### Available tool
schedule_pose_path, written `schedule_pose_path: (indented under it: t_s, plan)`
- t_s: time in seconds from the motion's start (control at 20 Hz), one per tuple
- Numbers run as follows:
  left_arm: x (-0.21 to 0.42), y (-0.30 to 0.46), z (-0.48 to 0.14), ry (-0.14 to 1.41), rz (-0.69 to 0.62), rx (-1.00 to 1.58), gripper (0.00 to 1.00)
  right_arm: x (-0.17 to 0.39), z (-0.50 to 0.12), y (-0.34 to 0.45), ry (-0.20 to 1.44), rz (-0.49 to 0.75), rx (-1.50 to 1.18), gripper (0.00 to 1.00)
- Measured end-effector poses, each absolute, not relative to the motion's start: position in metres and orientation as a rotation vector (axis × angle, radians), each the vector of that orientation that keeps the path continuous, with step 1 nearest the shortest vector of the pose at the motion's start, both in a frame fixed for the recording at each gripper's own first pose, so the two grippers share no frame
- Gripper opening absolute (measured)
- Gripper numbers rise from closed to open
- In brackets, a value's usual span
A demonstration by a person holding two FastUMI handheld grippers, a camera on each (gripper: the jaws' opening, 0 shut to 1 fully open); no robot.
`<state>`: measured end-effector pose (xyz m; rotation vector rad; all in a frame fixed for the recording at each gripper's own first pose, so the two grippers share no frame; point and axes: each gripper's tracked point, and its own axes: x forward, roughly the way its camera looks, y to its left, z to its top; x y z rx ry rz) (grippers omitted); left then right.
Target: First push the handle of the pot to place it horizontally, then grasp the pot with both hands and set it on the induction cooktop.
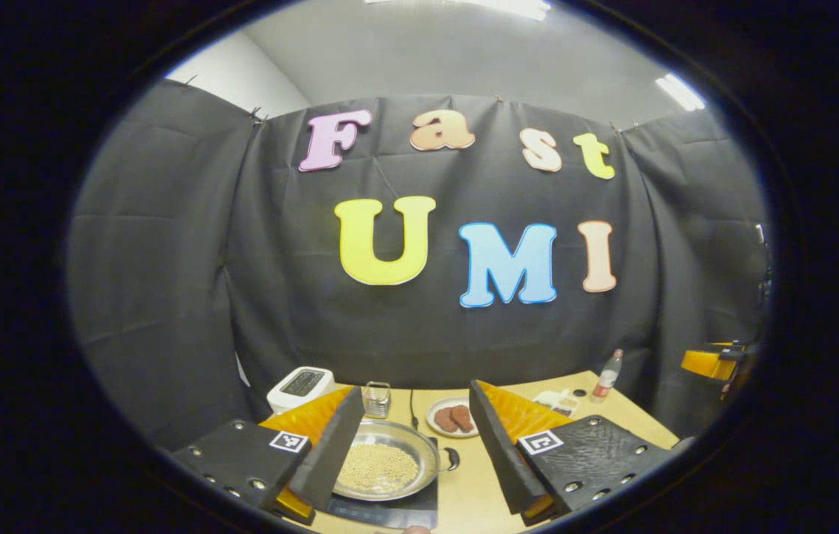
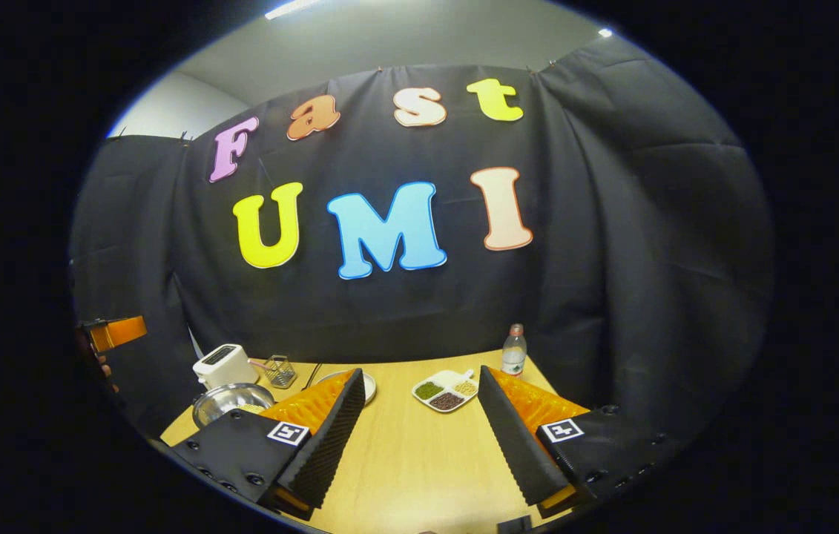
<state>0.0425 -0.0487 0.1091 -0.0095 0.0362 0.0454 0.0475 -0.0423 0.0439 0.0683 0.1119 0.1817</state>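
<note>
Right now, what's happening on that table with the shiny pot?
A person holds two grasping tools above a wooden table. The round silver metal pot, filled with pale grains, already sits on the flat black induction cooktop. The left tool hangs open over it, one finger in front of the pot's rim. The right tool is open too, off to the side, holding nothing.

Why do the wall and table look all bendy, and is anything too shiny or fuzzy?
Left gripper view: the fisheye lens curves the wall, ceiling lights glare bright at the top, and the pot looks sharp with a soft shine on its rim. Right gripper view: same curving, the table evenly lit, and the bottle small but clear.
</note>
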Motion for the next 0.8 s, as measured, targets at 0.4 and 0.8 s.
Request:
schedule_pose_path:
  t_s: [0.4,0.8]
  plan:
    - [-0.025,-0.109,0.109,-0.022,0.099,-0.068,0.87,0.002,0.067,-0.115,0.018,0.152,0.086,0.97]
    - [-0.071,-0.103,0.091,-0.028,0.151,-0.05,0.82,-0.017,0.053,-0.134,0.017,0.098,0.117,0.92]
